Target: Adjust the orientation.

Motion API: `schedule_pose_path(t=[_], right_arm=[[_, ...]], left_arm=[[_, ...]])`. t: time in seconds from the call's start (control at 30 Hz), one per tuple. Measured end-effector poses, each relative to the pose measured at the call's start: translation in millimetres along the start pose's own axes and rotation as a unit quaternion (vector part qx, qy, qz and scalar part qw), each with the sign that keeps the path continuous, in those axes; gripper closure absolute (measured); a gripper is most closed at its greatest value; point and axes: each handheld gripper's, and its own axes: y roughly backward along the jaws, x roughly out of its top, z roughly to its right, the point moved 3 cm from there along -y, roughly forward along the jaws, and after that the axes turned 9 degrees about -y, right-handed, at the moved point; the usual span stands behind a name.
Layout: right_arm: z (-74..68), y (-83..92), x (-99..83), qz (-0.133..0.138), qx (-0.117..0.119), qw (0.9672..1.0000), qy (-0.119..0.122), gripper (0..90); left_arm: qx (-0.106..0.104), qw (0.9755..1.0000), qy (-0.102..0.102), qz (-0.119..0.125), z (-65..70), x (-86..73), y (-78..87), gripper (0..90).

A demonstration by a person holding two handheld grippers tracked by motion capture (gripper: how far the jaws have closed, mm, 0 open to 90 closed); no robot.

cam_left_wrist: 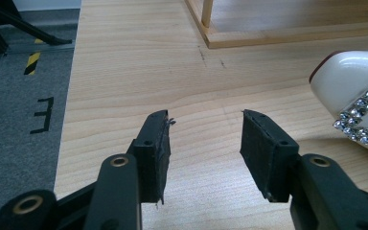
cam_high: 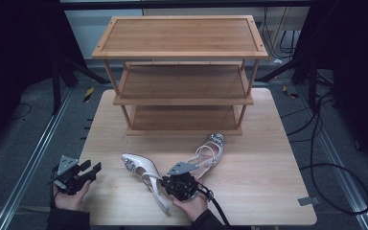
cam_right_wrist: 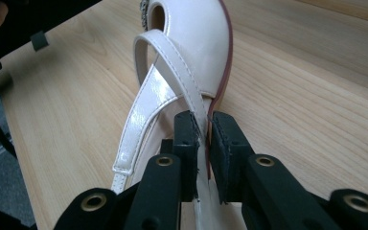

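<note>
**Right claw pinches the slingback strap; left claw idle**

Right claw (cam_right_wrist: 202,125) is pressed together on the thin heel strap (cam_right_wrist: 184,88) of the white pump (cam_high: 141,166), lower centre of the high view, on the bench (cam_high: 268,191). Jaws clamp the strap just behind the heel seat; the shoe lies flat on the wood. Left claw (cam_left_wrist: 205,139) sits at lower left of the high view, jaws apart over bare bench with nothing between them, pump's jewelled toe (cam_left_wrist: 364,120) off at the right edge of its view. Second sandal (cam_high: 210,152) lies just right of centre, close behind the right claw. Empty three-tier rack (cam_high: 182,72) stands at top centre.

Risks, as I judge them: the grip is on a narrow, glossy strap only, so a lift could let it slide through the pads or leave the shoe dangling and swinging toe-down. A swinging shoe may clip the sandal or hit a shelf edge on the way in. Pulling hard could also stretch or tear the strap.
</note>
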Motion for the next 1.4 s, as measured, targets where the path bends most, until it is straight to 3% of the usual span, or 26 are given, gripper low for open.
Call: schedule_pose_path(t=[0.2,0.5,0.6,0.63,0.67,0.7,0.73,0.93,1.03,1.2,1.23,1.27,1.4], right_arm=[[4.1,-1.3,3.7,0.005,0.005,0.9998,-0.017,81.4],[22.2,-1.7,15.7,0.032,0.014,0.9952,-0.092,81.9],[23.5,-1.9,20.4,0.039,0.003,0.9954,-0.088,82.1],[24.2,-2.5,23.0,0.045,-0.009,0.9960,-0.076,82.6],[25.5,-4.4,28.1,0.042,-0.037,0.9965,-0.062,84.6],[27.1,-5.7,30.0,0.042,-0.055,0.9965,-0.048,90.0],[29.0,-7.7,31.1,0.033,-0.070,0.9964,-0.035,90.0],[28.1,-10.6,33.2,0.019,-0.075,0.9963,-0.037,90.0],[25.4,-3.4,33.5,0.023,-0.082,0.9960,-0.027,82.9],[22.3,30.0,33.7,0.064,-0.069,0.9956,-0.003,63.6],[22.3,30.0,33.7,0.064,-0.069,0.9956,-0.003,63.6],[21.5,41.2,34.4,0.082,-0.065,0.9945,0.001,57.0],[18.1,51.7,36.2,0.097,-0.053,0.9939,0.000,48.2]], left_arm=[[-0.001,1.0000,-0.002,0.000,-0.1,-0.2,-0.5,52.2],[-0.003,1.0000,-0.003,0.000,0.5,-0.3,-1.2,52.4],[-0.003,1.0000,-0.003,-0.001,0.5,-0.4,-1.5,52.4],[-0.003,1.0000,-0.004,-0.001,0.4,-0.5,-1.6,52.4],[-0.004,1.0000,-0.005,-0.002,0.5,-0.6,-1.8,52.4],[-0.004,1.0000,-0.005,-0.003,0.4,-0.6,-1.9,52.4],[-0.004,1.0000,-0.006,-0.004,0.3,-0.8,-2.0,52.4],[-0.003,1.0000,-0.004,-0.003,-0.2,-1.1,-2.2,52.4],[-0.003,1.0000,-0.004,-0.002,-0.3,-0.9,-1.7,52.4],[0.000,1.0000,-0.004,0.002,-0.1,-0.1,-0.2,52.2],[0.000,1.0000,-0.004,0.002,-0.1,-0.1,-0.2,52.2],[0.001,1.0000,-0.005,0.003,-0.1,0.0,0.0,52.1],[0.000,1.0000,-0.004,0.002,-0.4,-0.3,-0.3,51.9]])
